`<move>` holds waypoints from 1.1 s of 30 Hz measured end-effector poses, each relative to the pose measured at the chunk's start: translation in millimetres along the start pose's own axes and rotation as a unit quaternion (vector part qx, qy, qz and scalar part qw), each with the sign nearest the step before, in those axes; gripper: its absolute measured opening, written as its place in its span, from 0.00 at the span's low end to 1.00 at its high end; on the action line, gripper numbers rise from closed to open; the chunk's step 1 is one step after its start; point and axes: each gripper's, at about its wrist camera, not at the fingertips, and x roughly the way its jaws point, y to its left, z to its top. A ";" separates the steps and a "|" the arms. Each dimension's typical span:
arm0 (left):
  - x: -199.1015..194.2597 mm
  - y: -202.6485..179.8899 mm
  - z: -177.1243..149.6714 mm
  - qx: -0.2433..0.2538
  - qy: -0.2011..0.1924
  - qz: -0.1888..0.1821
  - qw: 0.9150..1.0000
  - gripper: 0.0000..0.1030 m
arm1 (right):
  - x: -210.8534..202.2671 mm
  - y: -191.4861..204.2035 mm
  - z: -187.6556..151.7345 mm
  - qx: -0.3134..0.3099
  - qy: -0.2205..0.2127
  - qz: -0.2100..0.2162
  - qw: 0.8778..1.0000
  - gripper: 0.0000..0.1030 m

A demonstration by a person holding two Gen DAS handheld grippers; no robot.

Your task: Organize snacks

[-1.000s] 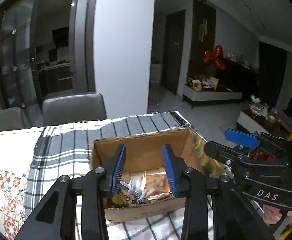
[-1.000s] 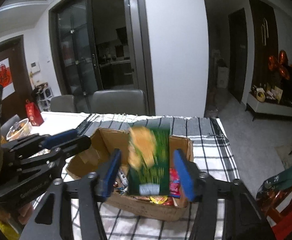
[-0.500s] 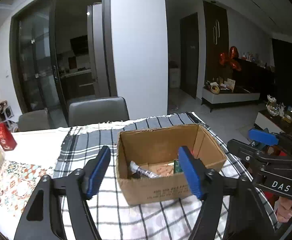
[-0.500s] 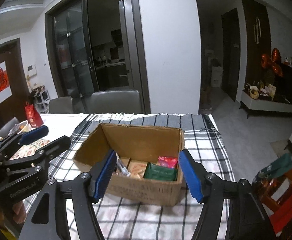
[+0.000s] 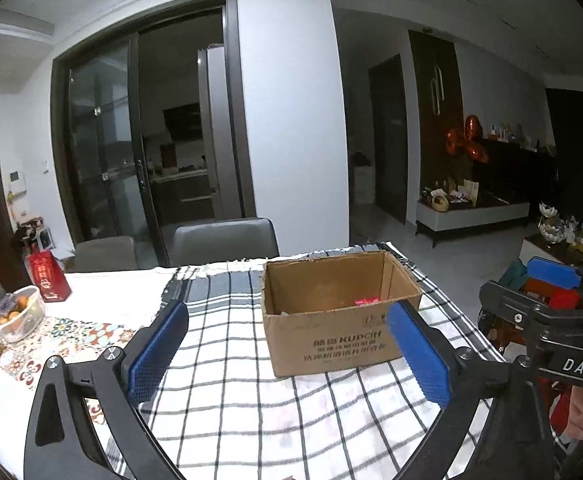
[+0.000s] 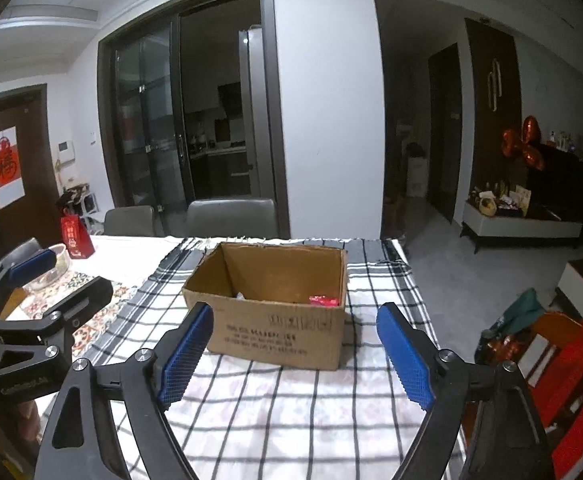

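Both pairs of your fingers are spreading and empty: the left gripper [image 5: 287, 354] has its blue pads wide apart and its jaws are opening, and the right gripper [image 6: 294, 354] shows the same, its jaws opening with nothing between them. Neither touches the box [image 5: 331, 320], which sits just beyond your fingertips in both views.

Your box is open-topped brown cardboard, standing upright on the checked cloth [image 5: 251, 392]. Of the snacks inside, you can only make out a red packet [image 6: 323, 301] low against the box's right wall; the near wall hides the rest.

To the box's left the cloth ends, and a patterned mat [image 5: 63, 340] lies on the white table. On that mat, well left of the box, stands a clear bowl [image 5: 17, 314] holding something orange, with a red bag [image 5: 47, 282] behind it. Two grey chairs [image 5: 223, 236] stand behind the box at the table's far edge. Right of the box, off the table, you can see something red and green low near the floor [image 6: 563, 344].
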 end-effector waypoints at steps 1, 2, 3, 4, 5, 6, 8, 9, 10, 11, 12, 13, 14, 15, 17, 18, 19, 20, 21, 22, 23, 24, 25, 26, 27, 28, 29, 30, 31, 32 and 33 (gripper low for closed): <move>-8.0 -0.3 -2.1 0.002 -0.004 0.004 1.000 1.00 | -6.6 0.8 -2.9 0.000 -0.003 -0.001 1.000 0.85; -14.0 -1.2 -3.0 0.004 -0.007 0.006 1.000 1.00 | -11.5 2.7 -5.8 -0.001 -0.005 -0.002 1.000 0.86; -20.1 -1.8 -4.3 0.005 -0.009 0.006 1.000 1.00 | -18.4 4.0 -9.0 -0.003 -0.006 -0.005 1.000 0.86; -25.1 -2.7 -6.0 0.004 -0.009 0.005 1.000 1.00 | -24.0 4.8 -11.5 -0.003 -0.008 -0.004 1.000 0.86; -31.2 -2.6 -7.6 0.001 -0.009 0.004 1.000 1.00 | -28.0 5.3 -14.1 -0.003 -0.009 -0.003 1.000 0.86; -35.1 -2.7 -8.6 0.000 -0.008 0.003 1.000 1.00 | -33.9 6.3 -16.3 -0.003 -0.011 -0.003 1.000 0.86; -44.4 -2.5 -12.2 -0.001 -0.006 0.004 1.000 1.00 | -42.5 9.1 -19.1 -0.003 -0.015 -0.003 1.000 0.86; -47.7 -2.4 -13.2 -0.001 -0.006 0.003 1.000 1.00 | -46.3 9.0 -20.8 -0.005 -0.017 -0.004 1.000 0.86; -51.2 -2.3 -14.1 0.000 -0.006 0.003 1.000 1.00 | -51.5 10.1 -22.4 -0.006 -0.020 -0.005 1.000 0.86; -56.7 -3.1 -15.5 0.001 -0.007 0.006 1.000 1.00 | -54.8 10.9 -23.5 -0.007 -0.022 -0.007 1.000 0.86; -60.3 -3.2 -17.3 0.002 -0.006 0.008 1.000 1.00 | -58.5 11.7 -24.8 -0.009 -0.024 -0.009 1.000 0.86; -63.3 -3.2 -18.2 0.003 -0.006 0.010 1.000 1.00 | -61.9 12.8 -25.7 -0.011 -0.026 -0.010 1.000 0.86; -67.1 -2.7 -19.4 0.001 -0.006 0.012 1.000 1.00 | -64.8 13.9 -27.4 -0.013 -0.027 -0.011 0.999 0.86; -70.5 -2.4 -20.1 -0.001 -0.006 0.012 1.000 1.00 | -67.8 14.8 -28.9 -0.015 -0.028 -0.011 0.999 0.86; -77.3 -3.5 -22.7 -0.001 -0.006 0.012 1.000 1.00 | -71.2 17.2 -31.4 -0.016 -0.028 -0.010 0.999 0.86; -79.5 -3.6 -23.3 -0.001 -0.006 0.013 1.000 1.00 | -72.4 17.5 -32.3 -0.015 -0.027 -0.008 0.999 0.86; -80.3 -4.3 -22.3 -0.001 -0.006 0.013 1.000 1.00 | -73.7 17.6 -33.7 -0.014 -0.026 -0.007 1.000 0.86; -82.0 -4.7 -22.6 -0.001 -0.006 0.015 1.000 1.00 | -75.7 16.9 -35.5 -0.012 -0.025 -0.006 1.000 0.86; -83.4 -5.0 -23.4 -0.002 -0.007 0.017 1.000 1.00 | -77.2 16.3 -36.7 -0.010 -0.025 -0.005 1.000 0.86; -85.1 -5.3 -24.1 -0.003 -0.008 0.021 1.000 1.00 | -79.0 15.4 -38.3 -0.009 -0.026 -0.006 1.000 0.86; -87.2 -5.1 -26.3 -0.003 -0.008 0.022 1.000 1.00 | -82.0 13.3 -39.6 -0.008 -0.026 -0.006 1.000 0.86; -88.3 -5.6 -27.3 -0.003 -0.008 0.022 1.000 1.00 | -83.2 12.8 -40.4 -0.006 -0.027 -0.007 1.000 0.86; -89.2 -6.0 -28.0 -0.003 -0.007 0.020 1.000 1.00 | -84.6 12.7 -41.4 -0.006 -0.027 -0.008 1.000 0.86; -90.2 -6.6 -29.0 -0.003 -0.007 0.019 1.000 1.00 | -86.1 13.2 -42.5 -0.005 -0.026 -0.009 1.000 0.86; -91.0 -6.9 -30.0 -0.003 -0.006 0.018 1.000 1.00 | -87.0 12.8 -43.0 -0.005 -0.025 -0.010 1.000 0.86; -91.7 -7.6 -30.2 -0.003 -0.006 0.018 1.000 1.00 | -87.6 12.2 -44.0 -0.005 -0.024 -0.010 1.000 0.86; -92.5 -8.2 -30.7 -0.004 -0.007 0.017 1.000 1.00 | -88.3 12.0 -44.2 -0.003 -0.024 -0.011 1.000 0.86; -93.5 -9.4 -31.2 -0.003 -0.007 0.018 1.000 1.00 | -88.9 11.1 -45.0 -0.002 -0.023 -0.012 1.000 0.86; -93.5 -9.5 -31.3 -0.003 -0.007 0.017 1.000 1.00 | -89.6 10.2 -46.1 -0.003 -0.023 -0.013 1.000 0.86; -93.5 -9.6 -31.6 -0.002 -0.007 0.017 1.000 1.00 | -89.7 10.8 -46.7 -0.003 -0.023 -0.013 1.000 0.86; -93.8 -9.9 -31.5 -0.001 -0.007 0.017 1.000 1.00 | -89.9 10.7 -47.2 -0.003 -0.024 -0.014 1.000 0.86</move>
